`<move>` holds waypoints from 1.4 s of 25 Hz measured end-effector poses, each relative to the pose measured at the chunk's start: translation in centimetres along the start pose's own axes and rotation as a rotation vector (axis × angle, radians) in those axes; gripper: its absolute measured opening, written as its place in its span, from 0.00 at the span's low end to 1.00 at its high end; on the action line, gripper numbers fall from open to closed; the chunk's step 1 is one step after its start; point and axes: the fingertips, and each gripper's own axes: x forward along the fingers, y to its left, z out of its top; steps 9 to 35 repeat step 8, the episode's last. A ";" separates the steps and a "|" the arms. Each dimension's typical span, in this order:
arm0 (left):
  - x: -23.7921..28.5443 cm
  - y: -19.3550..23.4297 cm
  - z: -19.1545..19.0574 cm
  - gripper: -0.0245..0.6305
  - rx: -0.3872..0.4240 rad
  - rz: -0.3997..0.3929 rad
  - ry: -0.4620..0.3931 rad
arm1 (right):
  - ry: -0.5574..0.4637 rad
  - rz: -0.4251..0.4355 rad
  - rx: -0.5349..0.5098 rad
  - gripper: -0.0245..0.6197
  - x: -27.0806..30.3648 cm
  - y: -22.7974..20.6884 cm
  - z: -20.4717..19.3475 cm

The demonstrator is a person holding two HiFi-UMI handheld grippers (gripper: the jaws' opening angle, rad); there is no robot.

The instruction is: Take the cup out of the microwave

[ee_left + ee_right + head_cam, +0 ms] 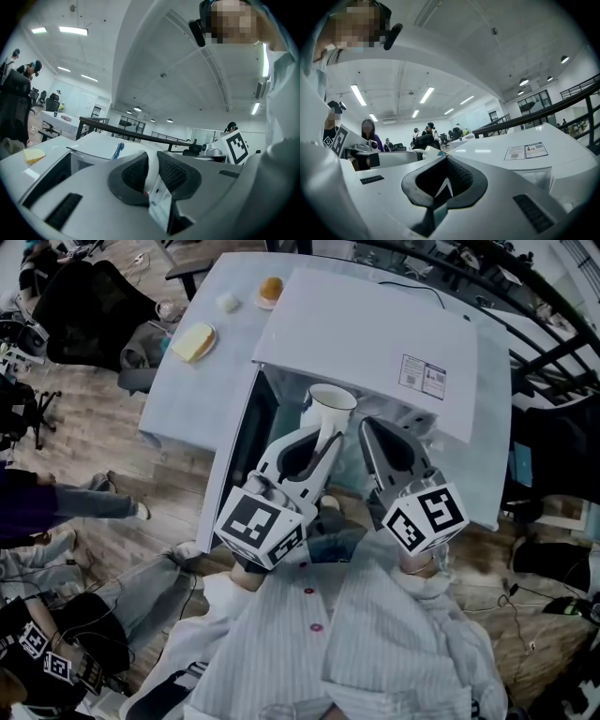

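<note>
Pinching the handle of the cup [330, 401] with the left gripper [328, 439], with jaws partly closed and pads pressing on either side of the handle. Holding the cup upright at the open front of the microwave [375, 334], just outside the front edge of its top. Hovering the right gripper [444, 173] just beside the cup on the right, with jaws slightly apart and nothing between them. Working close alongside the open door [227, 460], standing out on the left of the left gripper. Counting on the table [183, 395] behind: one yellow slice [194, 341] on a plate, one bun [271, 289] on a second plate, one small white piece [228, 302]. Counting also one cup, one microwave, two grippers, one label [422, 376] on the microwave top. Seeing people [75, 505] at the left edge, well apart.
</note>
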 end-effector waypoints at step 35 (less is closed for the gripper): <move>0.0 0.1 -0.2 0.14 0.000 -0.010 0.009 | 0.004 0.001 0.008 0.09 0.3 0.2 -0.4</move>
